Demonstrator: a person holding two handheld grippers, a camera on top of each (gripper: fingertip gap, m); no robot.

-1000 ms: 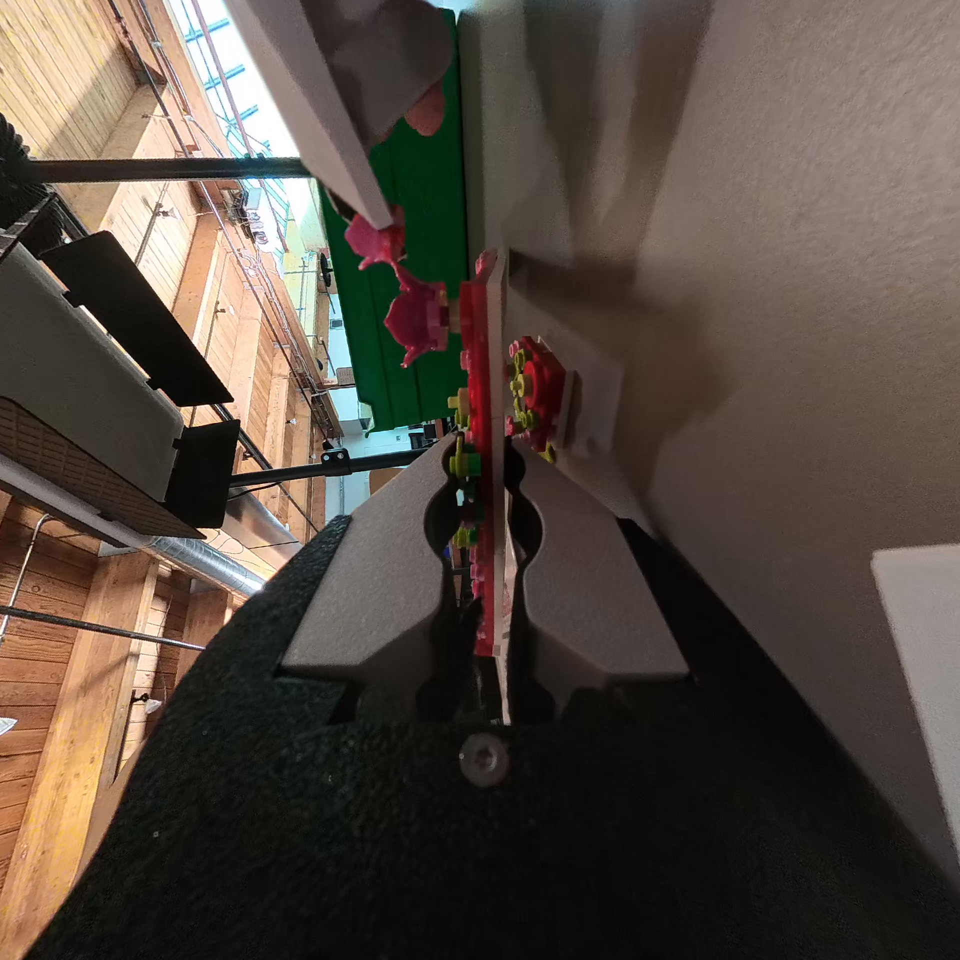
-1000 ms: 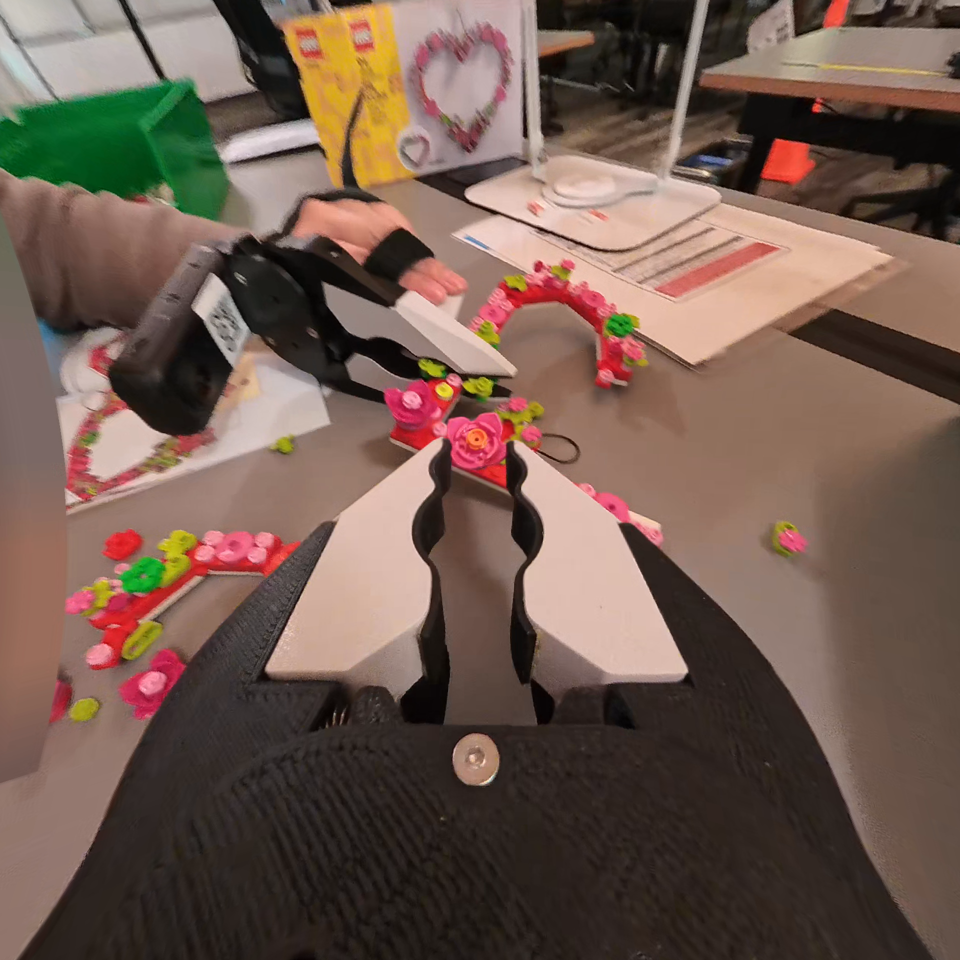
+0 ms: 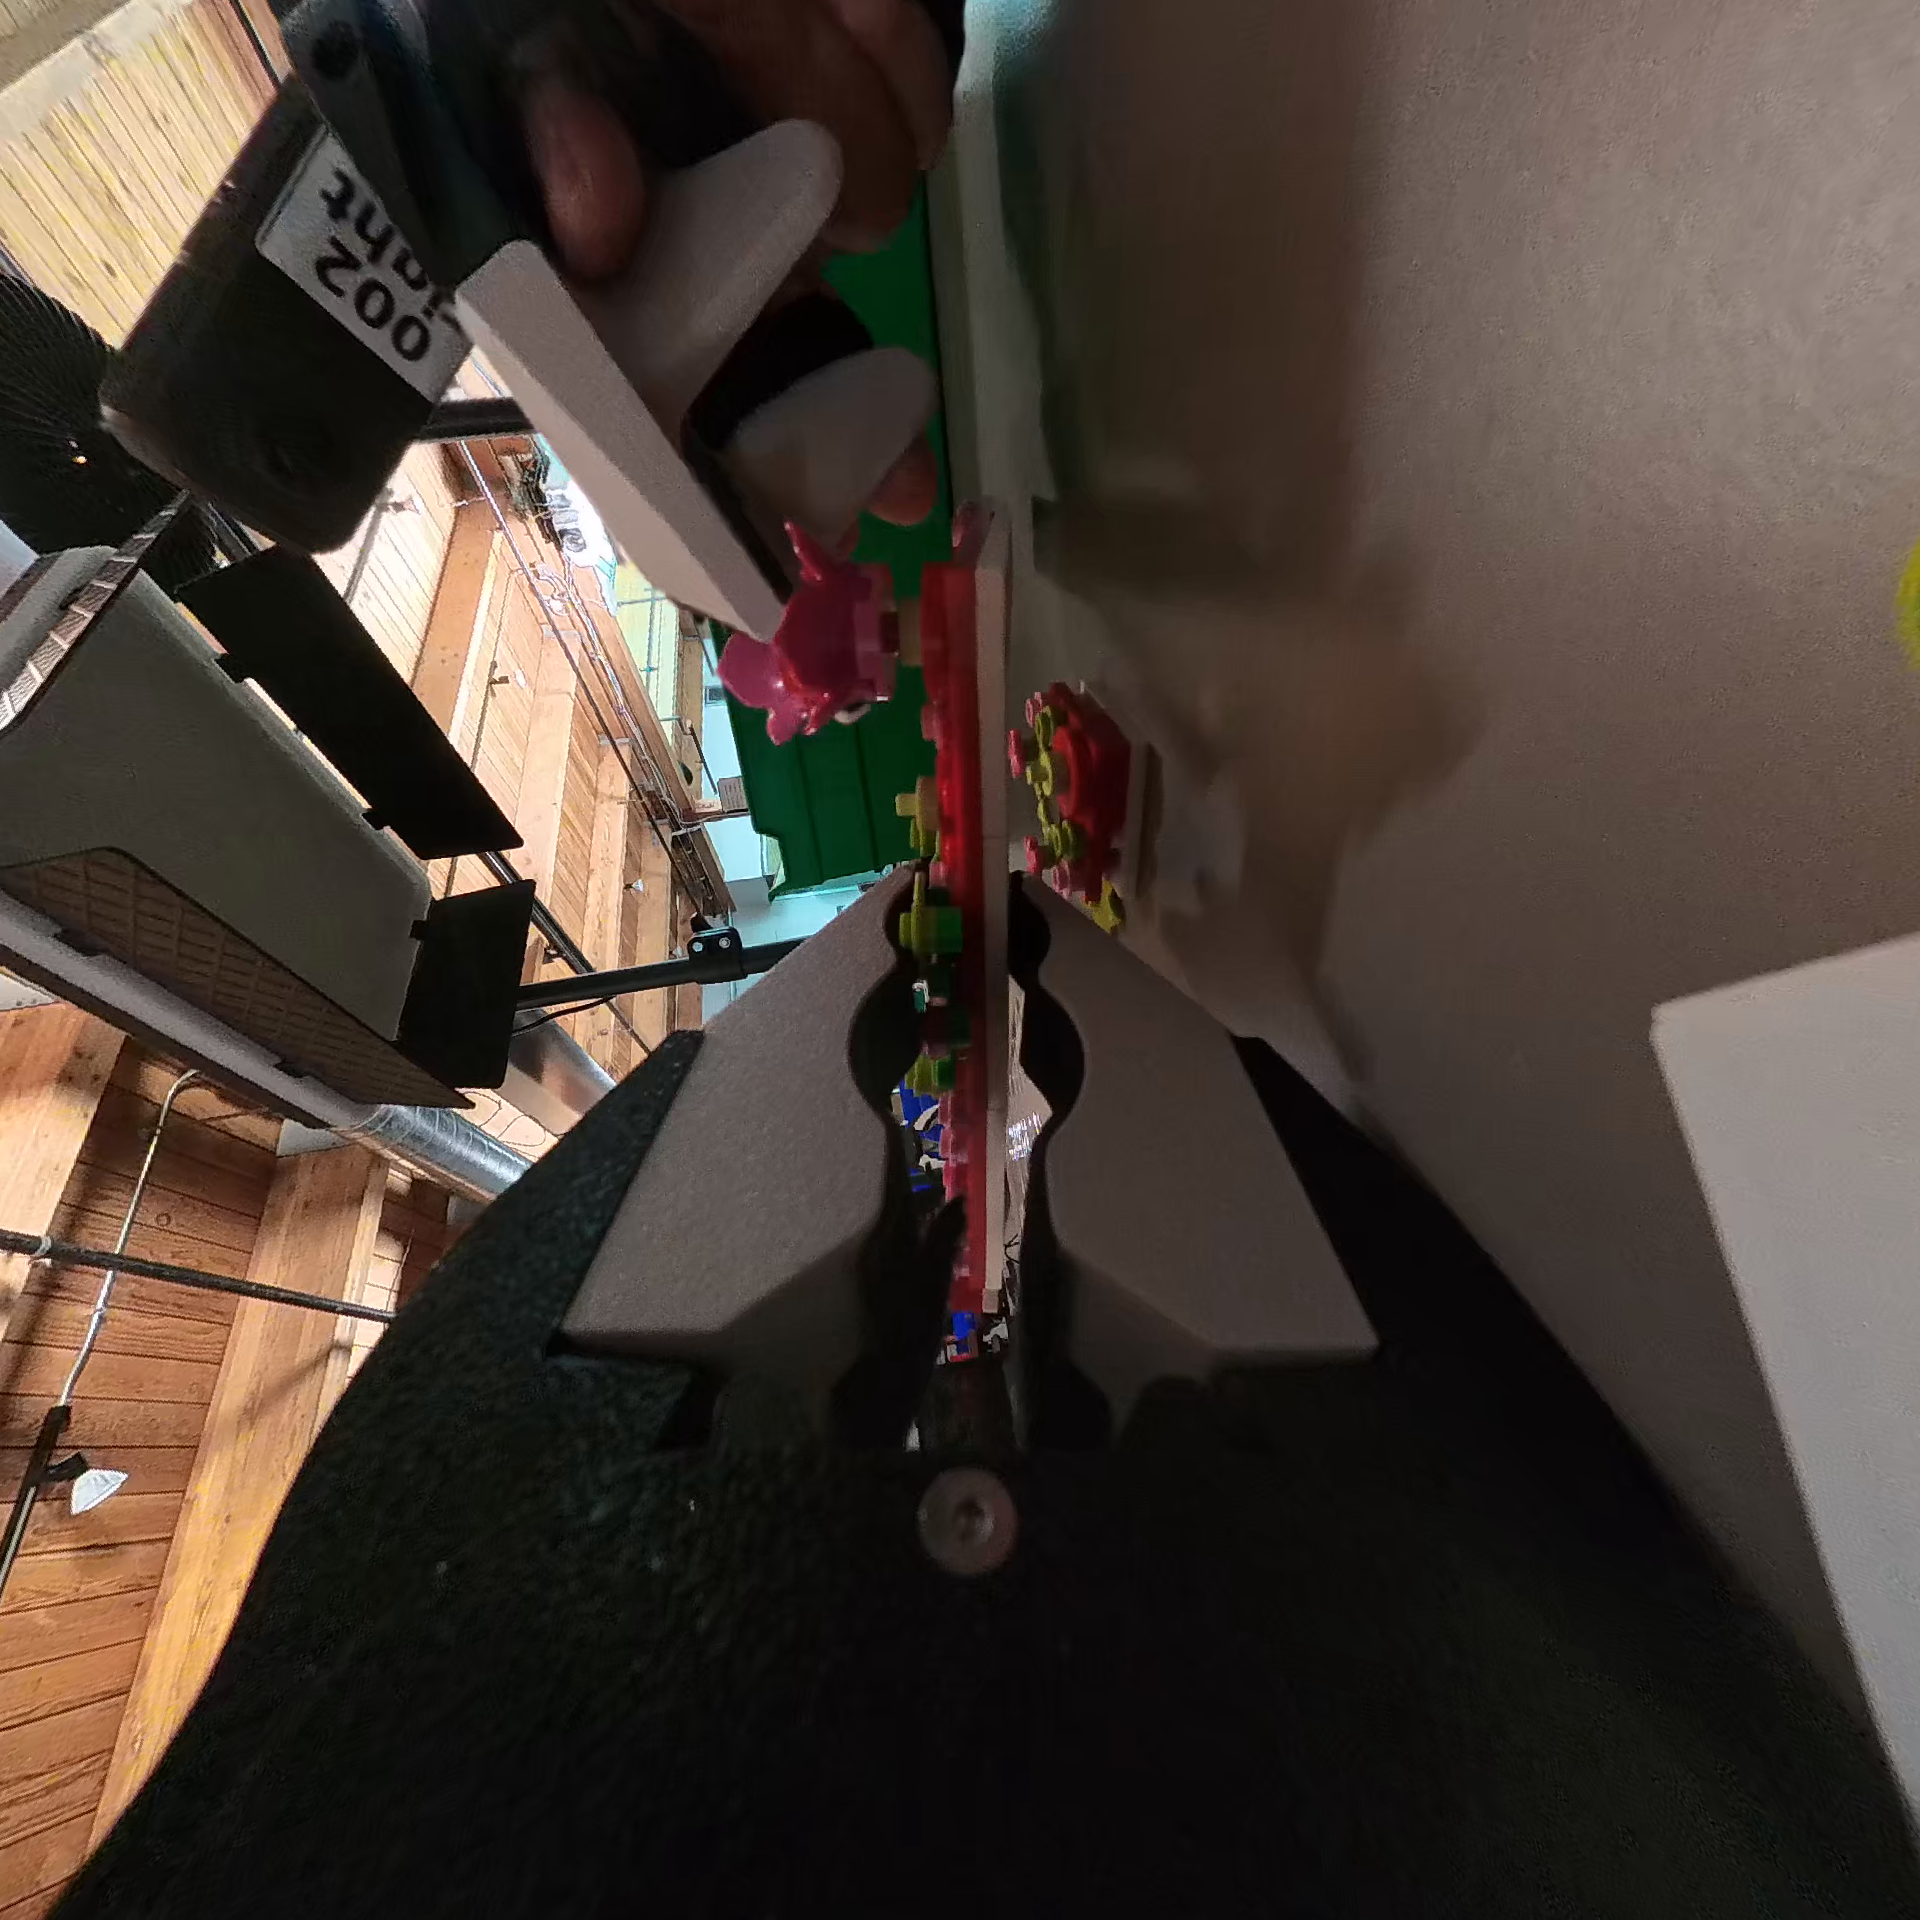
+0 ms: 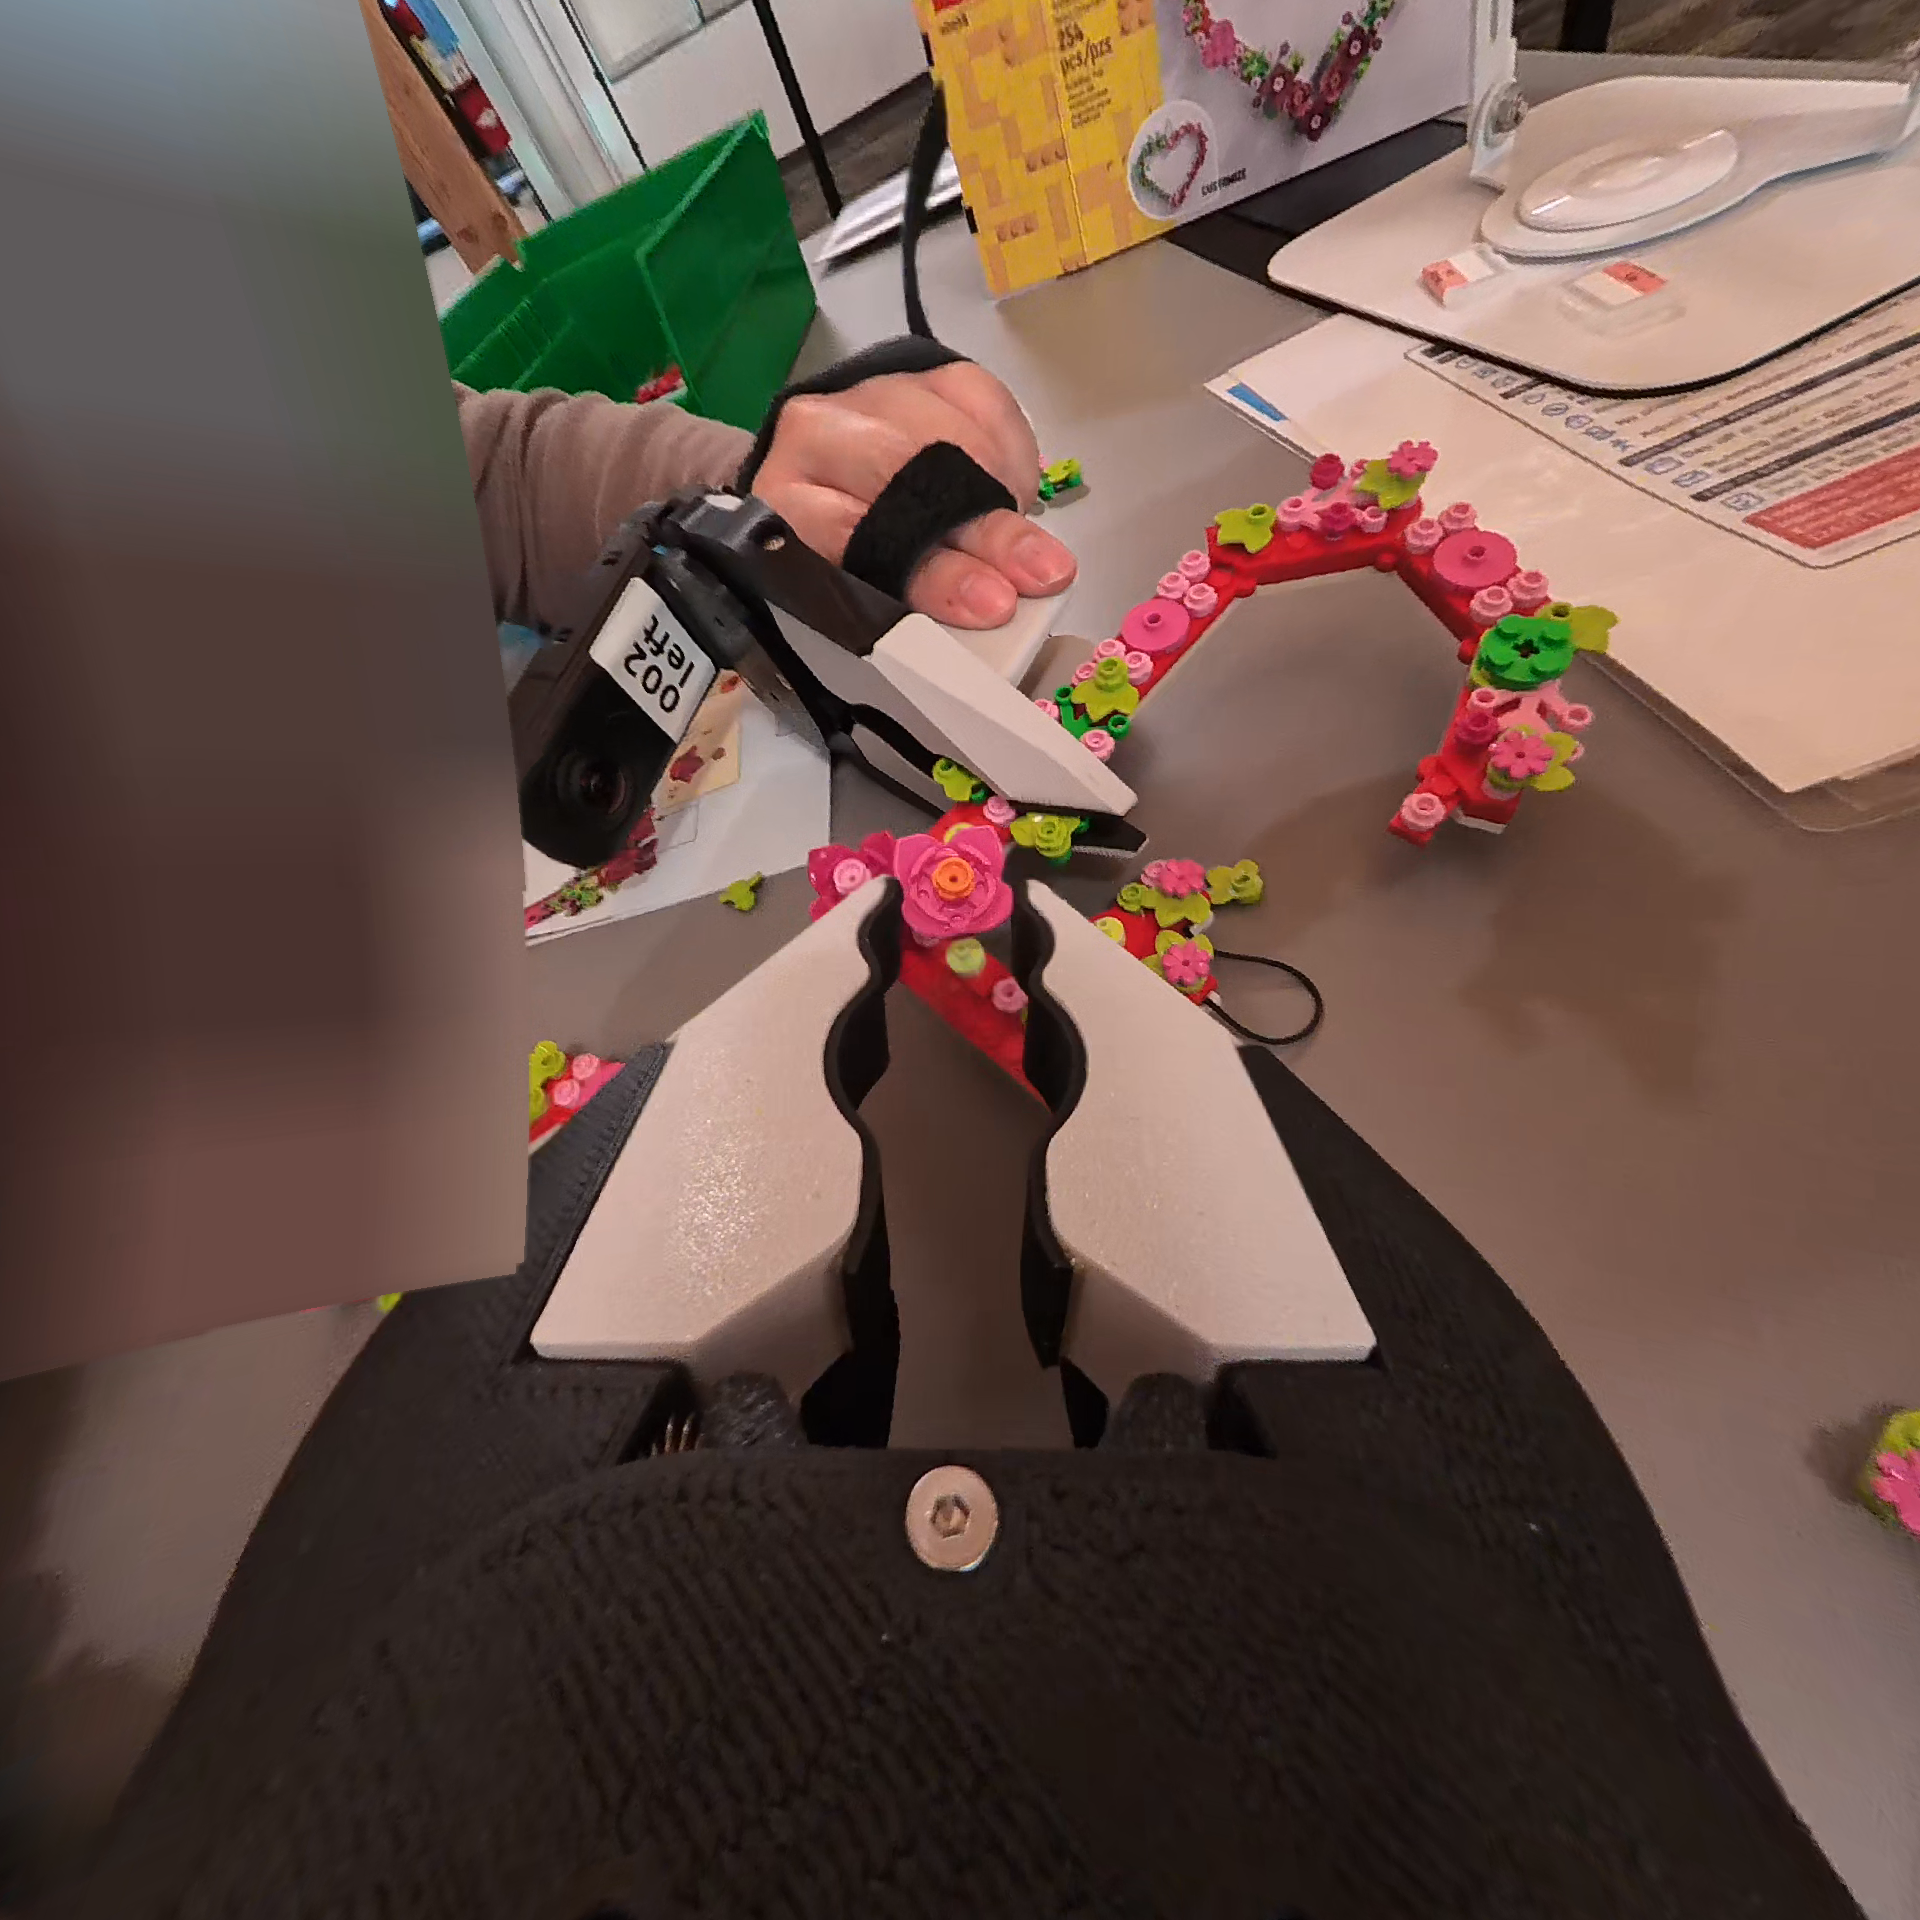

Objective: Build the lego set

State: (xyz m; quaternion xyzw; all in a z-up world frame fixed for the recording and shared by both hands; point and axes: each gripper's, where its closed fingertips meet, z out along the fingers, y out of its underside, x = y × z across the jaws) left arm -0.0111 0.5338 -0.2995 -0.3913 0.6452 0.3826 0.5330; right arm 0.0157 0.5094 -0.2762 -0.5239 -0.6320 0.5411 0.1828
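Observation:
My left gripper (image 3: 961, 894) is turned on its side and shut on a red lego strip (image 3: 961, 727) that carries small green and pink pieces. In the right wrist view it (image 4: 1117, 821) holds the strip (image 4: 966, 997) just above the grey table. My right gripper (image 4: 956, 902) is shut on a pink flower (image 4: 966, 868) with an orange centre and holds it against the strip's near end. In the left wrist view its finger (image 3: 644, 468) touches the flower (image 3: 821, 665). A second pink flower (image 4: 842, 873) sits beside it.
A built red arch with flowers (image 4: 1351, 540) stands behind on the table (image 4: 1558, 1039). A short flowered segment (image 4: 1164, 920) and a black loop (image 4: 1278, 997) lie to the right. Farther off are a green bin (image 4: 644, 270), the set's box (image 4: 1049, 135), papers (image 4: 1558, 468) and a lamp base (image 4: 1621, 208). A loose flower (image 4: 1896, 1475) lies at the right. Tip to tip, the grippers are about 5 centimetres apart.
My right gripper has moved in with the pink flower, from a little way off to right against the strip. My left gripper still holds the strip.

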